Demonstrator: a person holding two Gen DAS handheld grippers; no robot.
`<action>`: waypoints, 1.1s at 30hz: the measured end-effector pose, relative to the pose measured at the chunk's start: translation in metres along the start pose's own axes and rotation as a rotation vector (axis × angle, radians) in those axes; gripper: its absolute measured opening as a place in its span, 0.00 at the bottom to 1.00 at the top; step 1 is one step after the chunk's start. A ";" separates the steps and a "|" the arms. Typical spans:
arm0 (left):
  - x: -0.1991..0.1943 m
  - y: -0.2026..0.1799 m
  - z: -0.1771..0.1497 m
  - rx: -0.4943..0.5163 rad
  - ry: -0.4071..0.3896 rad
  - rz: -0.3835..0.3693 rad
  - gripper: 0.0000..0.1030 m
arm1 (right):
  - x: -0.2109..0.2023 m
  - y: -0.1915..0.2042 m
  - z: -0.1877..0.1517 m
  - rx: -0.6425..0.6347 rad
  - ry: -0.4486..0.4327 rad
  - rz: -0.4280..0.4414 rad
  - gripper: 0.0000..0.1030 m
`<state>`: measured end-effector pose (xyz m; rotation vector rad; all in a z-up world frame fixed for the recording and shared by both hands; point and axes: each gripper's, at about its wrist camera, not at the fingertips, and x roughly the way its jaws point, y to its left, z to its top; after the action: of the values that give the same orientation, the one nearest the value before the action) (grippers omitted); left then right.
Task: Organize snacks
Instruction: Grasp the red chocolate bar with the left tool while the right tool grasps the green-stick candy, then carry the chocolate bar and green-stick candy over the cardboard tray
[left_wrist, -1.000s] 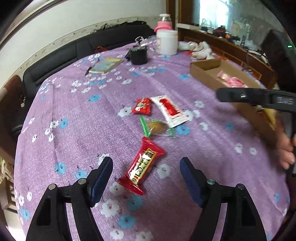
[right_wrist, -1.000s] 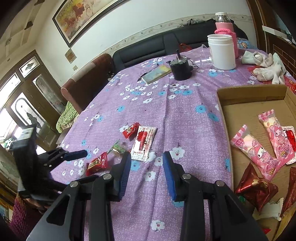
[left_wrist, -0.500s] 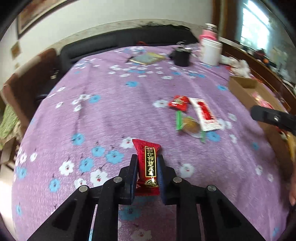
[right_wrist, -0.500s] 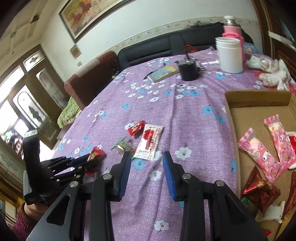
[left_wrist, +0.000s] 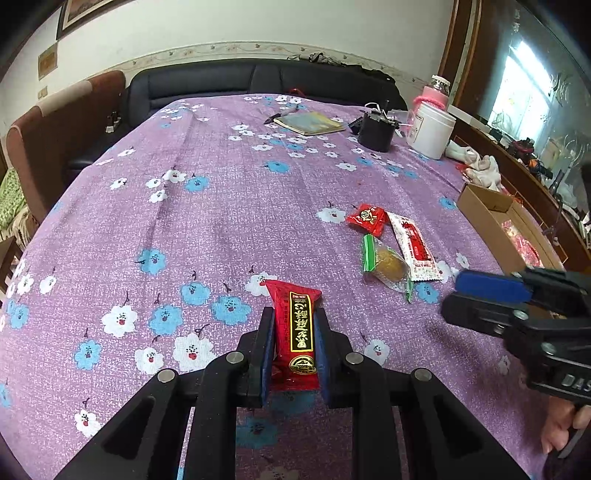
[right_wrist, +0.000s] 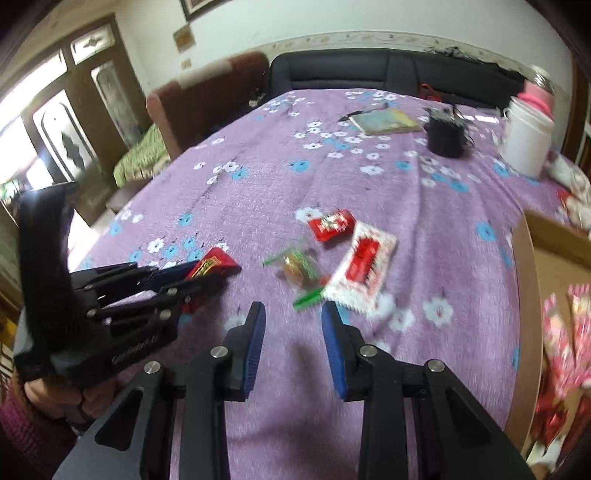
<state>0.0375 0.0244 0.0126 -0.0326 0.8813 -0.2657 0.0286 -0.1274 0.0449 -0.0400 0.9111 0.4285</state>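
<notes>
Left tool (left_wrist: 293, 334) clamps the red snack bar (left_wrist: 295, 332); right tool (right_wrist: 293, 325) hangs slightly apart, empty, jaws just narrowing, above the surface (right_wrist: 258, 184).

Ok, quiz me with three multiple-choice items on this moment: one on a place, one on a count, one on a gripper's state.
1. Where does the cardboard box sit relative to the loose snacks in the left wrist view?
A. right
B. left
C. under them

2. How many snacks lie loose on the cloth, not gripped?
A. one
B. three
C. five

3. What is the left gripper doing?
A. open over bare cloth
B. shut on the red bar
C. shut on the white jar

Answers: 1 A, the box stands at the table's right edge. 2 B, red packet, white sachet, green-ended sweet. 3 B, the pads press both sides of the red bar.
</notes>
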 end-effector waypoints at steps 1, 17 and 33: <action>-0.001 0.001 -0.001 0.001 0.000 -0.002 0.19 | 0.003 0.001 0.004 -0.007 0.001 -0.012 0.30; 0.001 -0.007 0.000 0.035 0.003 0.041 0.19 | 0.041 0.014 0.004 -0.090 -0.033 -0.115 0.18; -0.012 -0.004 0.002 0.027 -0.056 0.036 0.19 | 0.004 -0.005 0.012 0.058 -0.126 0.045 0.17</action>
<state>0.0311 0.0228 0.0232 0.0006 0.8219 -0.2417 0.0414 -0.1276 0.0481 0.0597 0.8014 0.4419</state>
